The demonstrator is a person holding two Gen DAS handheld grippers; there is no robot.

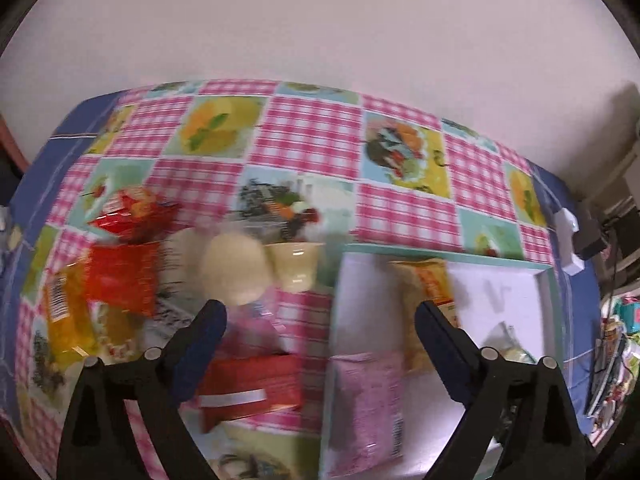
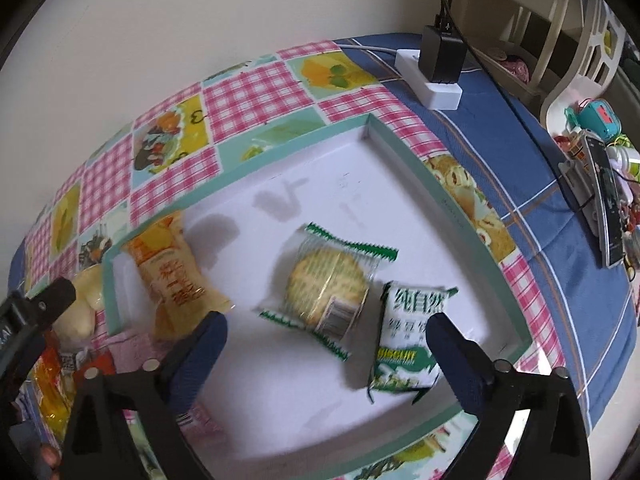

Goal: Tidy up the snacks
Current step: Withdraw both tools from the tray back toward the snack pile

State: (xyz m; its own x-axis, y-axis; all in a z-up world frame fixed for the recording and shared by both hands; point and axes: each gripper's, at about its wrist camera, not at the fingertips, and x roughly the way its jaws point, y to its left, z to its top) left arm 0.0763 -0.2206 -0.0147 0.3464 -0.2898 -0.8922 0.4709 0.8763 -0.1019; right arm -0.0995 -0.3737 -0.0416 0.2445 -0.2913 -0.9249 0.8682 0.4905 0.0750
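A shallow tray with a teal rim [image 2: 452, 200] and white floor lies on the checked tablecloth. In it lie a round biscuit in a clear green-edged wrapper [image 2: 326, 280], a green biscuit packet [image 2: 408, 340] and an orange packet [image 2: 172, 276]. My right gripper [image 2: 326, 328] hangs open above the tray, nothing between its fingers. My left gripper [image 1: 320, 316] is open over the tray's left rim [image 1: 336, 320]. A pink packet [image 1: 366, 404] lies inside the tray. A red packet [image 1: 248, 384], two cream cups [image 1: 234, 268], more red packets [image 1: 124, 276] and a yellow one [image 1: 64, 320] lie on the cloth to the left.
A white power strip with a black adapter [image 2: 440, 60] lies at the table's back right, also in the left wrist view as a white block [image 1: 570, 240]. Toys and a remote [image 2: 600, 184] clutter the right edge. A wall runs behind the table.
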